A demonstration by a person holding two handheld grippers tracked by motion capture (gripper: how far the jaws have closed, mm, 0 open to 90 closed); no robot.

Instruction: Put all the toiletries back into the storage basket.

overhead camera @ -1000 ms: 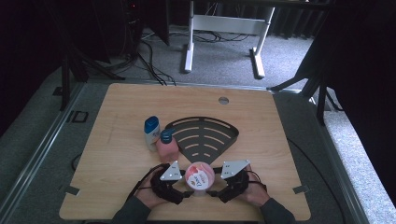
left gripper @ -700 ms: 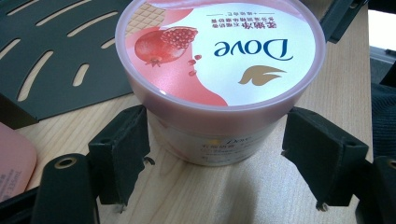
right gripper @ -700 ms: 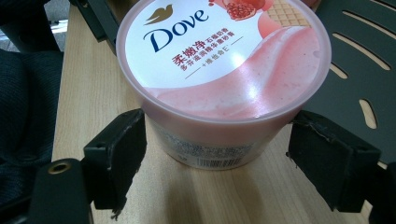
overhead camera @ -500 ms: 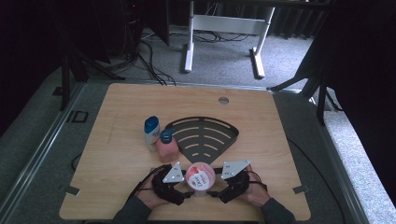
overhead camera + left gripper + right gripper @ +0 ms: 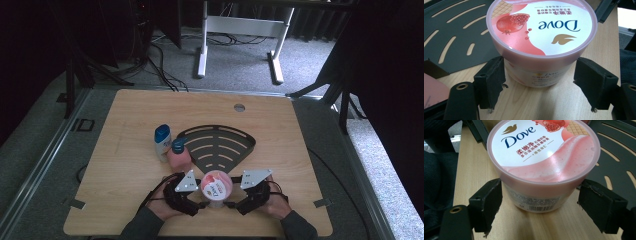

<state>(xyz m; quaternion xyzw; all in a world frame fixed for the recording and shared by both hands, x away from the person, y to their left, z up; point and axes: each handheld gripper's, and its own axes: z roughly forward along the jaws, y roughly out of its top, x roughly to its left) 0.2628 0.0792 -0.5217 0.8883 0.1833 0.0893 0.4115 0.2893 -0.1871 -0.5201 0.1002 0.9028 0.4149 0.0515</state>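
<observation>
Nothing has moved since the earlier frame: the left claw (image 5: 199, 204) and right claw (image 5: 231, 205) stand open around the tub (image 5: 216, 184), jaws not gripping, on the tabletop (image 5: 300, 150).

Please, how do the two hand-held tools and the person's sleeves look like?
Both tools, left and right, are black, each topped by a grey three-cornered plate. Their jaws end in square black pads with small screw holes behind. A thin black cable trails from each. The sleeves are dark.

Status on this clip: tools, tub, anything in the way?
Left tool open, straddling tub; one pad touching or nearly. Right tool open, straddling it too. Tub upright on table. Black tray just behind; nothing blocking.
</observation>
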